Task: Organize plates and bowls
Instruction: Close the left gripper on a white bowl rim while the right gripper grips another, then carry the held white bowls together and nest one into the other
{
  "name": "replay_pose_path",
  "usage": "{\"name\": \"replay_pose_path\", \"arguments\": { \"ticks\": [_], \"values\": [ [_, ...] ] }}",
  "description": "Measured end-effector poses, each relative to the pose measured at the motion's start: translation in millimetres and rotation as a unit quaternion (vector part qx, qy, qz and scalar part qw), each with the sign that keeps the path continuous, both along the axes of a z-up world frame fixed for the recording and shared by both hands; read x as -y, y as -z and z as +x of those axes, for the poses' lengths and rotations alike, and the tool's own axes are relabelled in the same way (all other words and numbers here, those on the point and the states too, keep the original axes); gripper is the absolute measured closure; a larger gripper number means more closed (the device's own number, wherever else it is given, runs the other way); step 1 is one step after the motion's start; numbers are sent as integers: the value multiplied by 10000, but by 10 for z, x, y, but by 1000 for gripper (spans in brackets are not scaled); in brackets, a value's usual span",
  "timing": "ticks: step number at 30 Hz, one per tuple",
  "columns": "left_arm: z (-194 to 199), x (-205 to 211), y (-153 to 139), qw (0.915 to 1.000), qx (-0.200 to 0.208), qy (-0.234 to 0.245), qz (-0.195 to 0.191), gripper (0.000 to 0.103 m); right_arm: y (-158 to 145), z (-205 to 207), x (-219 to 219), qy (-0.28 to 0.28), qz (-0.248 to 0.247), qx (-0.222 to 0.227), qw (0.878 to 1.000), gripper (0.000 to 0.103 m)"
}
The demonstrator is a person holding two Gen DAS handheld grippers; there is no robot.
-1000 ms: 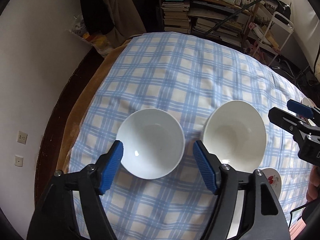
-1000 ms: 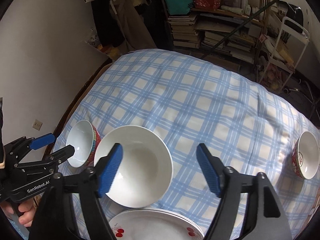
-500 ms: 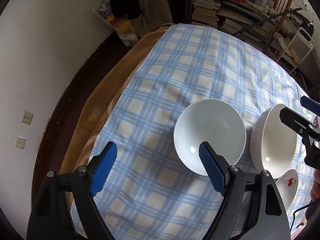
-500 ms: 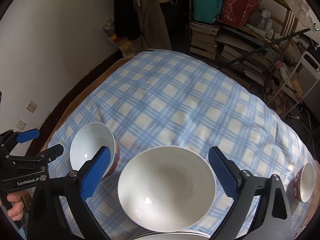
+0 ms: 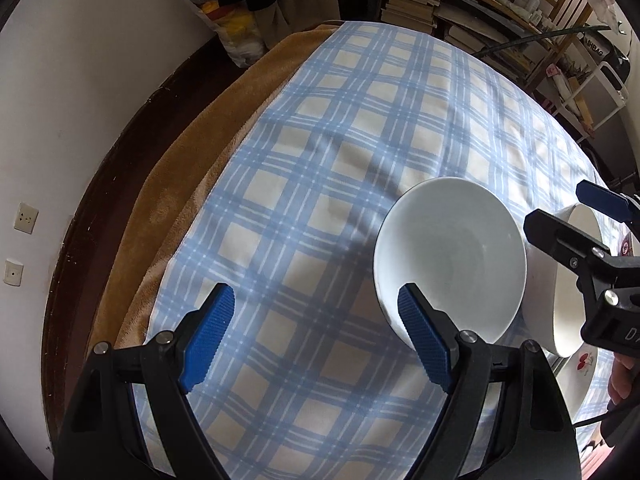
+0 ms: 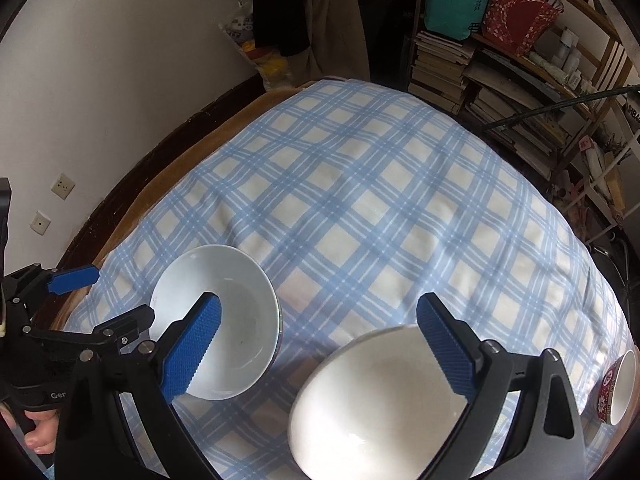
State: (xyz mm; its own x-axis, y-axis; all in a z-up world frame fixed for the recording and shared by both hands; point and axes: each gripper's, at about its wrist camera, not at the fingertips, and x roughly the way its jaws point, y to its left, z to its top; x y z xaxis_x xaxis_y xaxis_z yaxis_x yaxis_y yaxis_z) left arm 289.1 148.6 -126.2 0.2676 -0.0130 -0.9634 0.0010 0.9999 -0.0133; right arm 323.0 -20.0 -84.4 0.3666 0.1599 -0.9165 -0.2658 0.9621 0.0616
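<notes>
Left gripper (image 5: 316,340), jaws having just widened, empty, left of the glossy white ceramic bowl (image 5: 450,258) on the blue-checked tablecloth (image 5: 340,160). Right gripper (image 6: 320,346), jaws having just spread, empty above that bowl's right-hand neighbour, a larger white bowl (image 6: 372,400).

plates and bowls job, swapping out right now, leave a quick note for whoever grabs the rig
Left tongs: open, empty, right pad at the near rim of the white bowl with the red outside; jaws just opened wider.
Right tongs: open, empty, over the plain white bowl; jaws just opened wider.
Also on the checked cloth: a small red-patterned bowl at far right, a cherry-print plate under the plain bowl's edge.
Done: nothing stacked yet.
Left: gather the bowls and plates.
</notes>
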Motion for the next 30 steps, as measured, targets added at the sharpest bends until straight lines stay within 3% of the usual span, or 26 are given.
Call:
{"name": "replay_pose_path", "arguments": {
  "ticks": [4, 9, 11, 18, 20, 22, 25, 30],
  "values": [
    [24, 13, 96, 9999, -66, 41, -89, 21, 100, 22, -89, -142, -112, -97, 9998, 1],
    [5, 87, 173, 9998, -67, 124, -168, 25, 190, 49, -167, -280, -261, -205, 9991, 26],
    [13, 109, 223, 9996, -129, 137, -205, 37, 234, 60, -191, -346, -228, -316, 9986, 41],
    [27, 59, 379, 9965, -280, -79, -780, 76, 340, 54, -253, -470, -127, -594, 9970, 68],
    [29, 61, 386, 9943, -368, -112, -996, 91, 350, 57, -256, -521, 101, -713, 9960, 85],
    [29, 83, 357, 9940, -370, -151, -1018, 93, 382, 51, -280, -500, 255, -916, 9942, 93],
    [17, 115, 312, 9949, -345, -130, -937, 93, 391, -2, -370, -528, -117, -774, 9955, 95],
    [-17, 128, 205, 9956, -332, -96, -872, 94, 328, -34, -307, -385, 131, -769, 9962, 96]
  ]
}}
